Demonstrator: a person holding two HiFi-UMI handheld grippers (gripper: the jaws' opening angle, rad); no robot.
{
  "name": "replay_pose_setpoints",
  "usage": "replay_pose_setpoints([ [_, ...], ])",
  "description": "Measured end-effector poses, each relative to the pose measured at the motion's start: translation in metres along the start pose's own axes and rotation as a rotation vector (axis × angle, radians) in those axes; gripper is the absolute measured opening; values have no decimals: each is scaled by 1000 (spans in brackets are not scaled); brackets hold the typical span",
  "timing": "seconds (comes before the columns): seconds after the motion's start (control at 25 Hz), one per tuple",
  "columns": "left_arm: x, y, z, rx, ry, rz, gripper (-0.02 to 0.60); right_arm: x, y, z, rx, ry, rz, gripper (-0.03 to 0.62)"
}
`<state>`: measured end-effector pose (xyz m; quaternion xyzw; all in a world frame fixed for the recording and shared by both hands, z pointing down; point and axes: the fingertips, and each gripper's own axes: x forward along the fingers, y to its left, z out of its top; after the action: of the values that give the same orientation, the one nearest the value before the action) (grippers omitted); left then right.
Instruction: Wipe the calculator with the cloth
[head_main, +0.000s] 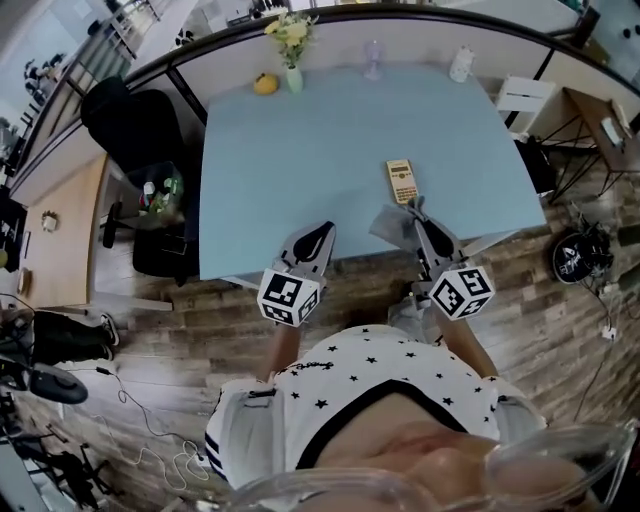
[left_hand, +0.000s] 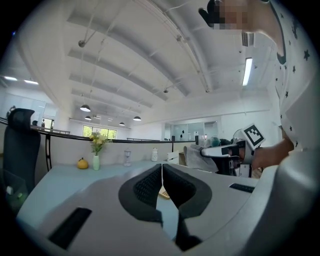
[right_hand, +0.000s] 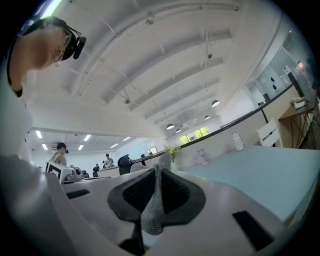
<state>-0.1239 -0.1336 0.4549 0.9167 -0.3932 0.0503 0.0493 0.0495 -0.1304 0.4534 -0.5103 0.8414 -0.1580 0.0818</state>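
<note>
Left hand-held gripper (head_main: 320, 236): you hold it over the near edge of the tabletop (head_main: 300, 170). Its jaws are pressed together with nothing between them, so it is free to steady things.

Calculator (head_main: 401, 181): it lies flat on the tabletop, right of centre. It sits just beyond your right tool and touches neither one. It looks like a light, rigid plastic slab with a smooth underside, so it will probably skate when wiped. If you brace it, pinch across the long edges near the bottom, away from the display and keys.

Cloth (head_main: 390, 224): grey, soft and limp, it droops over the tabletop's near edge, just short of the calculator. It will likely bunch rather than push, so drag it flat. The current hold on a fold leaves loose fabric to trail over the keys.

Right hand-held gripper (head_main: 420, 215): it is clenched on the cloth. In the right gripper view the woven fabric fills the seam between the jaws and hangs below them.
</note>
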Motion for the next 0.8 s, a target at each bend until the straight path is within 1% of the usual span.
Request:
replay_pose_setpoints([
  [0.24, 31, -2, 2, -10, 0, 96, 31, 33, -38, 12, 2, 36, 99, 37],
  [0.36, 53, 1, 2, -13, 16, 142, 31, 49, -58, 20, 16, 45, 138, 37],
  [0.6, 100, -12, 13, 23, 34, 169, 31, 65, -102, 40, 22, 62, 182, 37],
  [0.8, 130, -19, 20, 25, 49, 215, 31, 76, -131, 50, 32, 81, 232, 37],
])
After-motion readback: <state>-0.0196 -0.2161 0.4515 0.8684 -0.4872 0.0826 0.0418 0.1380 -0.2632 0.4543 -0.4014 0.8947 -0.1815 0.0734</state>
